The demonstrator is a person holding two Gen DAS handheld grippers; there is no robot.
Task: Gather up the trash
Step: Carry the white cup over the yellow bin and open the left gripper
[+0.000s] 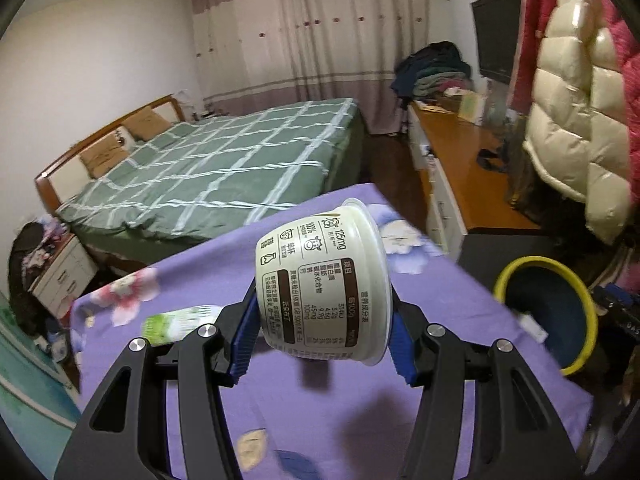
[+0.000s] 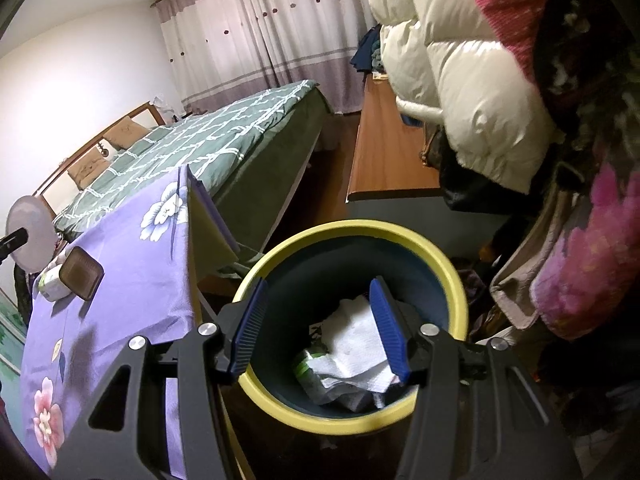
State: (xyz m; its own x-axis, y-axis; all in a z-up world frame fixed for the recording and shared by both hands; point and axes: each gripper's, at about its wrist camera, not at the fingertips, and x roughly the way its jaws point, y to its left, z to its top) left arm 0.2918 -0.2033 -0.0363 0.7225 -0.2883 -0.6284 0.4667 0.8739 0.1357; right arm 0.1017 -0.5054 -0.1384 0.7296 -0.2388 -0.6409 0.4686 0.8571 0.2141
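Left gripper (image 1: 324,332) fingers pinch the light, crushable yogurt cup (image 1: 320,284) by its sidewalls; right gripper (image 2: 320,328) fingers gape wide over the bin (image 2: 440,256) at 3 o'clock of the worktop (image 2: 132,264).

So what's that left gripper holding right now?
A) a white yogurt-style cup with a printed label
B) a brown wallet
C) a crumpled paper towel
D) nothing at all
A: the left gripper has its blue pads pressed on both sides of a white cup with a nutrition label, lifted above the purple floral tablecloth.
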